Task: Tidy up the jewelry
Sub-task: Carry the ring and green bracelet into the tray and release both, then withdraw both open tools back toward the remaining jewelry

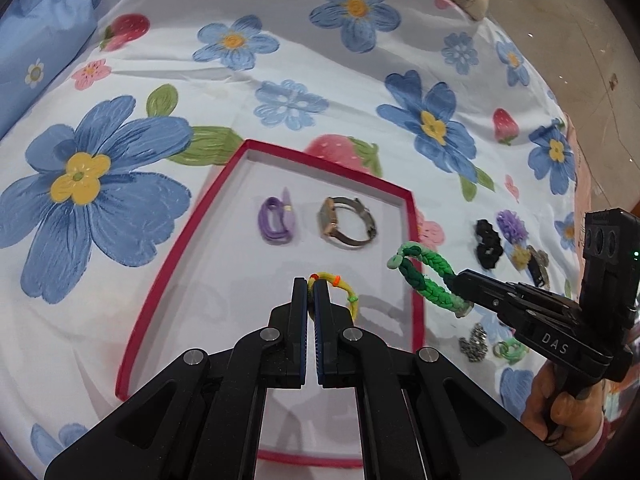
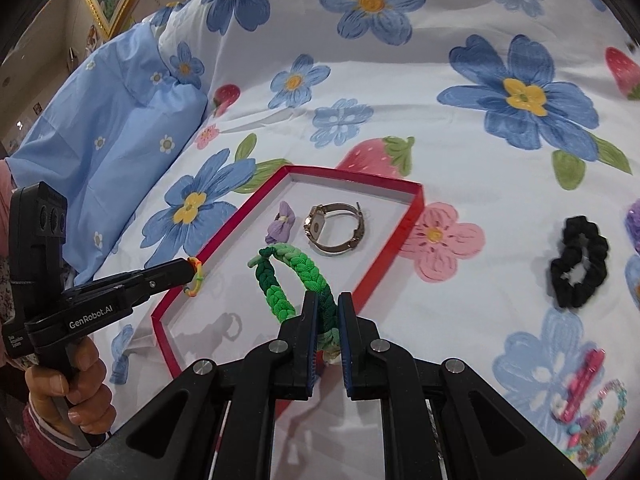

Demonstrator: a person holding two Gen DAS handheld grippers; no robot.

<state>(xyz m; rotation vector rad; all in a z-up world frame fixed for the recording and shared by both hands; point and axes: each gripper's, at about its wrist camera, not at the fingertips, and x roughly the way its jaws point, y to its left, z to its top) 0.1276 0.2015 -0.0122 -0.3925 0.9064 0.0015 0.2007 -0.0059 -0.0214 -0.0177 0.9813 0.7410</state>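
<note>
A red-rimmed tray [image 1: 132, 328] [image 2: 416, 204] lies on the floral sheet. In it lie a purple hair tie [image 1: 276, 220] [image 2: 282, 226] and a metal watch [image 1: 346, 222] [image 2: 336, 228]. My left gripper [image 1: 311, 284] [image 2: 191, 274] is shut on a small yellow elastic band [image 1: 346, 292] [image 2: 194, 278] and holds it over the tray. My right gripper [image 2: 327, 300] [image 1: 460, 284] is shut on a green braided band [image 2: 290, 280] [image 1: 430, 276], held above the tray's right rim.
A black scrunchie [image 2: 580, 268] [image 1: 488, 244], a purple scrunchie [image 1: 512, 226], a hair claw [image 1: 538, 266], a metal chain [image 1: 474, 342] and green rings [image 1: 508, 350] lie right of the tray. A pink clip [image 2: 582, 384] and beaded pieces [image 2: 600, 432] lie nearer. A blue pillow [image 2: 100, 152] is at left.
</note>
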